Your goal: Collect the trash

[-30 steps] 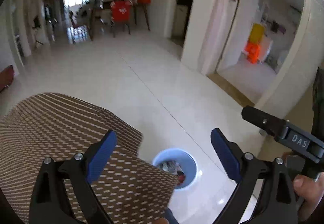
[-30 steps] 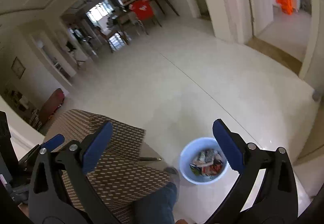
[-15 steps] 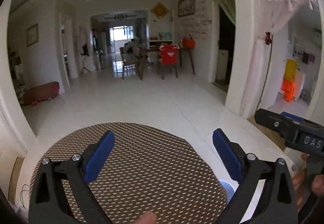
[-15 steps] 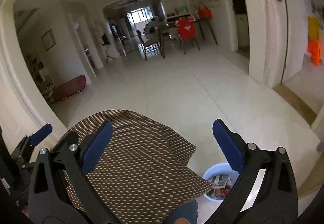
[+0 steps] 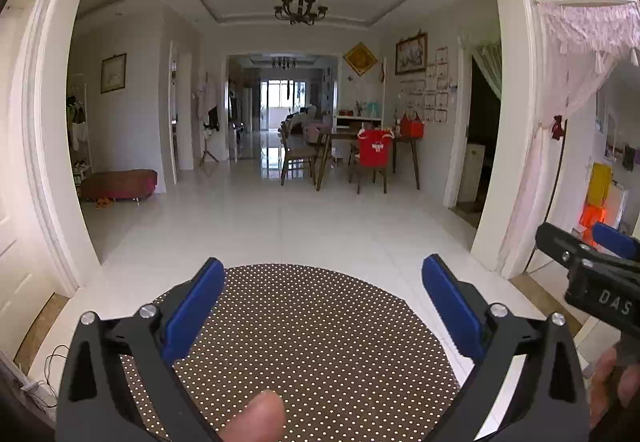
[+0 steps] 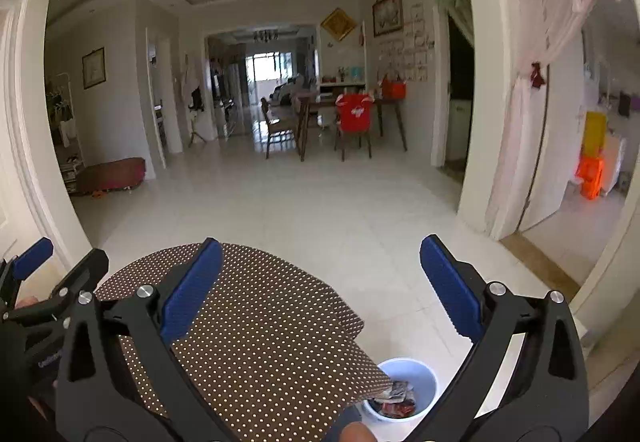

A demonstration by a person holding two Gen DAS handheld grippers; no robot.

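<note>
Change: both views have tilted up since earlier; bin (image 6: 416, 378) now barely visible.
Bin: upright, mouth up, trash (image 6: 394, 400) inside.
Left tool (image 5: 320, 306): spread, empty.
Right tool (image 6: 318, 290): spread, empty.

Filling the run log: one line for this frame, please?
task: collect trash | left gripper: open, empty | right gripper: open, empty | blue bin: on floor beside table, trash inside

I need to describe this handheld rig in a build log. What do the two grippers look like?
Both look alike. The left gripper and right gripper each have a black, angular frame with triangular cut-outs, silver round screw heads at the pivots, and two flat blue pads on the fingers. In the left wrist view, the right gripper's side carries white letters "DAS". No cables or sleeves are visible.
</note>
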